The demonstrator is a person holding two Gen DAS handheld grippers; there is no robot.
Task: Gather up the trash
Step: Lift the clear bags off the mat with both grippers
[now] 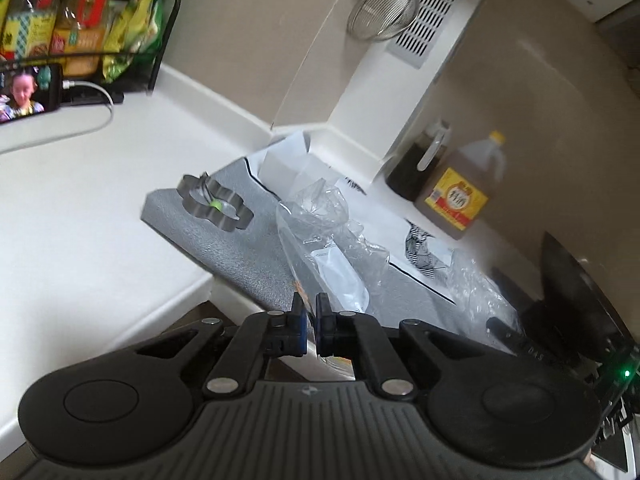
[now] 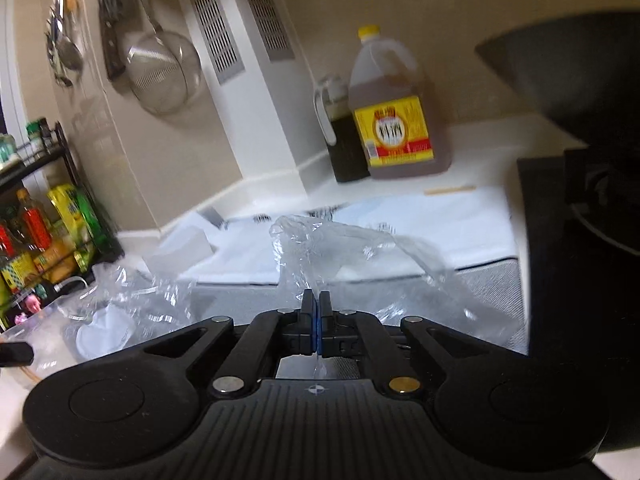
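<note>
At nine o'clock in the left wrist view, a wire rack (image 1: 80,20) held snack packets and bottles, with a phone (image 1: 28,92) propped in front of it on the white counter (image 1: 100,184). Toward the centre lay a grey mat (image 1: 240,264) carrying a flower-shaped metal cutter (image 1: 218,204), and at about one o'clock from the left gripper (image 1: 311,312) lay a crumpled clear plastic bag (image 1: 320,232) with a white scrap inside. That gripper's jaws were nearly pressed together; whether a corner of film sat between them could not be told. In the right wrist view, the right gripper (image 2: 316,304) was pinching the clear bag (image 2: 340,248), film trailing below its pads. At one o'clock stood a yellow-capped jug (image 2: 394,120) of brown liquid beside a dark-filled jug (image 2: 342,140). The step in hand looked like the pick-up of wrapper trash; next would likely call for lifting the bag clear and carrying it to a bin, none visible.
</note>
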